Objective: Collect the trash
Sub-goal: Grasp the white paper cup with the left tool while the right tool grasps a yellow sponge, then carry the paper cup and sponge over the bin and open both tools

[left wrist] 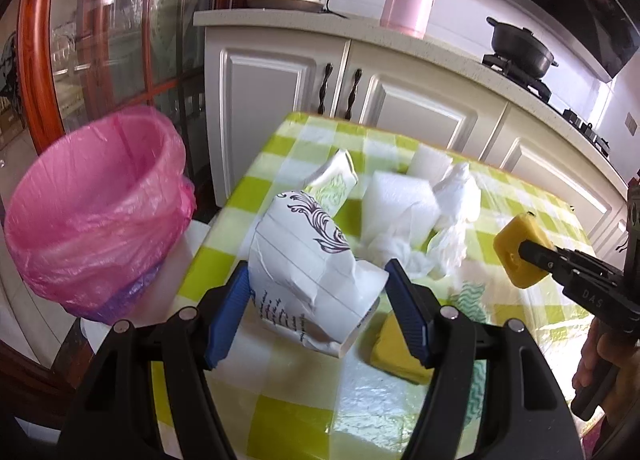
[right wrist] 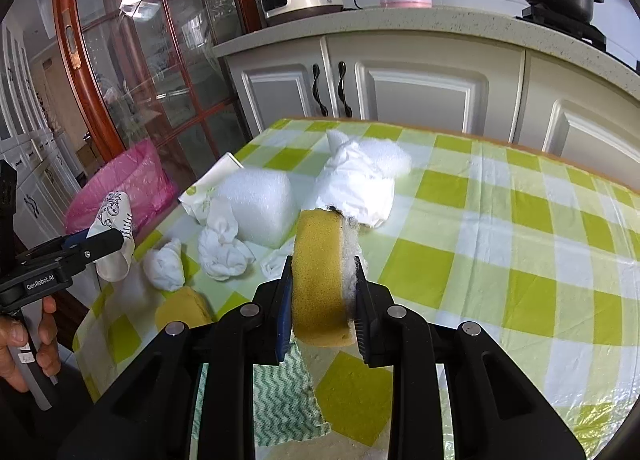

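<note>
The left gripper (left wrist: 320, 280) is closed on a crumpled paper cup (left wrist: 312, 260) with a dark leaf pattern. The blue pads press its two sides, and this is why the cup wall is bent inward. The cup hangs above the near corner of the table (left wrist: 288, 420), so it looks free to be carried. The right gripper (right wrist: 324, 300) clamps a yellow sponge (right wrist: 320, 272) by its two flat faces, with the white fibre side against the right pad; I think this flat grip keeps the soft thing from slipping.

Further out, a second yellow sponge (left wrist: 396, 352) lies on the checked cloth just under the left gripper. White tissues (right wrist: 222, 244), foam blocks (right wrist: 260, 204) and a tissue packet (left wrist: 334, 180) lie together in the middle of the table. The bin (left wrist: 100, 216) with a pink bag stands beside the left edge of the table, close to the cup, probably so that trash goes in with a short move.
</note>
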### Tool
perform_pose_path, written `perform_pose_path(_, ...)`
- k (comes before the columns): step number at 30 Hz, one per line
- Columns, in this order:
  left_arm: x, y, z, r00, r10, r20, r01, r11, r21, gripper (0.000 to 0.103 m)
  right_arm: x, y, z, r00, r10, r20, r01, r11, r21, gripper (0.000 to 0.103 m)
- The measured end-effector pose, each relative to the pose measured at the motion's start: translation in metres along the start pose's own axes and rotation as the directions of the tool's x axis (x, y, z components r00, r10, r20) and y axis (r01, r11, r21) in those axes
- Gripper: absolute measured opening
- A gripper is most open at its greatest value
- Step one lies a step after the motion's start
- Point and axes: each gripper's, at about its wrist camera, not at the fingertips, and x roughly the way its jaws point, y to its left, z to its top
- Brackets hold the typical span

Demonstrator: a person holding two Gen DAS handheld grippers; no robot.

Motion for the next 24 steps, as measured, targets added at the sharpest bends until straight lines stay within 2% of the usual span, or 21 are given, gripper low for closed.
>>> perform_pose_path(16,-0.033,0.009,0.013,0.997,0.013,0.082,-0.012,1.000,-0.015,0.066,-0.016,0.010,0.015,0.998,0.011,0.060,-0.010,1.000,-0.015,0.026)
perform_pose_path(24,-0.046,0.026,0.022,0.992,0.038,0.123,-0.034,0.999,-0.039,0.066,-0.018,0.021,0.028,0.996,0.025,0.086,-0.023,0.999,-0.029,0.026)
